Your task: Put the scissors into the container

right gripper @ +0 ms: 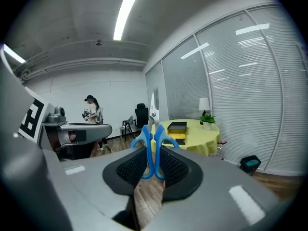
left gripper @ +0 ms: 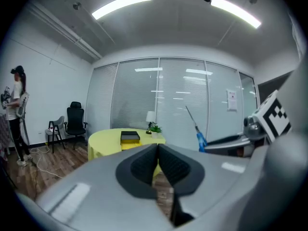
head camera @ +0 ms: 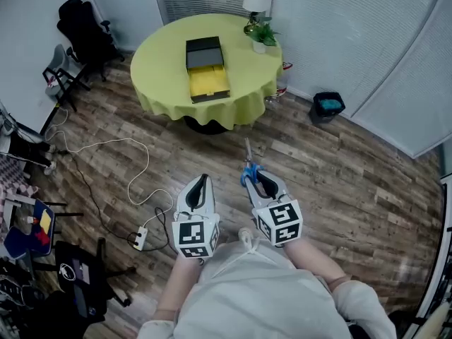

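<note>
My right gripper point(head camera: 256, 179) is shut on the blue handles of the scissors point(head camera: 247, 167), whose metal blades point forward toward the table. In the right gripper view the handles point(right gripper: 154, 148) sit pinched between the black pads, and the blades stand up above them. My left gripper point(head camera: 203, 180) hangs beside it, shut, with its pads point(left gripper: 144, 165) touching and nothing between them. The container point(head camera: 205, 69), a black box with a yellow inside, lies on the round yellow table point(head camera: 159, 58) well ahead of both grippers. It also shows in the gripper views as a small box point(left gripper: 130, 137) point(right gripper: 177, 128).
A lamp point(head camera: 255, 2) and a potted plant point(head camera: 261, 35) stand at the table's far right edge. A black bin point(head camera: 328, 106) sits right of the table. Office chairs point(head camera: 81, 30) and a white cable point(head camera: 134, 168) with a power strip lie left. A person point(right gripper: 91, 114) stands far back.
</note>
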The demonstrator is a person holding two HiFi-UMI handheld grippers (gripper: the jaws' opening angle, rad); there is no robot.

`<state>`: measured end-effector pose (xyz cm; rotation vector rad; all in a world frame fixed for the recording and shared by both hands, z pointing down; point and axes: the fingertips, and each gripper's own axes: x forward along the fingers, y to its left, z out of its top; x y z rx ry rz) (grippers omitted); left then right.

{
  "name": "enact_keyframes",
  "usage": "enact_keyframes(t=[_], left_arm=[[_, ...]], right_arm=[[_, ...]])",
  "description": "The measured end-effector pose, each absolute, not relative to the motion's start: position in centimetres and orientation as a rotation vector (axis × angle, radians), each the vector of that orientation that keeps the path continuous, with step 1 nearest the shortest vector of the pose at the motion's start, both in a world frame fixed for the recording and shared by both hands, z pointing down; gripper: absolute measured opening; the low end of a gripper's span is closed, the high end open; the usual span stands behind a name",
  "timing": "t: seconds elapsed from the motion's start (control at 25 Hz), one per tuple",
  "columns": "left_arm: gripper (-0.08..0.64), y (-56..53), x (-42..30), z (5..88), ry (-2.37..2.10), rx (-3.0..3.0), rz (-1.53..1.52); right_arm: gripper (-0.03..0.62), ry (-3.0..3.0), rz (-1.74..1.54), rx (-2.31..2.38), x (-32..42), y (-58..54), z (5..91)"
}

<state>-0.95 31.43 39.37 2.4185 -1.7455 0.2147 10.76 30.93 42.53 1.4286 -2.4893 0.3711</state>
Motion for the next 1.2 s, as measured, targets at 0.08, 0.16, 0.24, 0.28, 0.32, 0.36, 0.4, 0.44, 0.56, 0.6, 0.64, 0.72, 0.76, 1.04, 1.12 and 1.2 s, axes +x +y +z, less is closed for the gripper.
enact_keyframes(t=[0.08,0.16,0.24,0.28,0.32,0.36,0.4,0.44,0.56,0.6,0.64,0.72,0.76,1.04,1.12,1.2], left_arm=[[0.006,31.4,-0.8,39.6,-1.74,2.412,0.218],[0.006,31.4,-0.4,40.1,-1.733,2.407,0.228],[0.006,31.4,0.2,40.6,-1.726,2.404,0.241],[0.006,31.3,0.5,40.8,-1.724,2.403,0.248],[0.006,31.2,0.7,40.9,-1.723,2.401,0.253],[0.006,31.1,0.9,41.1,-1.723,2.398,0.257],[0.006,30.9,1.1,41.2,-1.723,2.394,0.26],[0.006,30.8,1.4,41.4,-1.724,2.39,0.262],[0.006,30.1,2.9,41.7,-1.728,2.378,0.265],[0.006,29.8,3.5,41.8,-1.729,2.376,0.266],[0.006,29.6,4.0,42.0,-1.731,2.372,0.268],[0.006,29.4,4.7,42.3,-1.737,2.363,0.277],[0.006,29.5,5.0,42.5,-1.74,2.357,0.285],[0.006,28.8,5.1,44.3,-1.784,2.297,0.338],[0.006,27.9,4.1,44.5,-1.805,2.277,0.347],[0.006,27.0,3.2,44.7,-1.821,2.261,0.355]], right_arm=[[0.089,-2.492,0.38,1.429,11.0,31.0,42.6],[0.089,-2.496,0.401,1.441,11.5,31.0,42.9],[0.089,-2.495,0.428,1.459,12.2,30.8,43.3],[0.089,-2.495,0.439,1.465,12.6,30.7,43.5],[0.089,-2.495,0.448,1.468,12.9,30.6,43.6],[0.089,-2.497,0.456,1.469,13.2,30.5,43.7],[0.089,-2.499,0.462,1.468,13.5,30.4,43.9],[0.089,-2.502,0.467,1.464,13.8,30.2,44.0],[0.089,-2.515,0.473,1.455,15.3,29.6,44.3],[0.089,-2.517,0.473,1.452,16.0,29.3,44.3],[0.089,-2.519,0.473,1.449,16.5,29.1,44.4],[0.088,-2.523,0.475,1.435,17.3,28.7,44.6],[0.087,-2.524,0.478,1.426,17.6,28.6,44.7],[0.089,-2.52,0.486,1.369,18.8,27.2,46.3],[0.089,-2.515,0.48,1.363,18.5,26.2,46.7],[0.089,-2.518,0.487,1.36,18.1,25.0,47.0]])
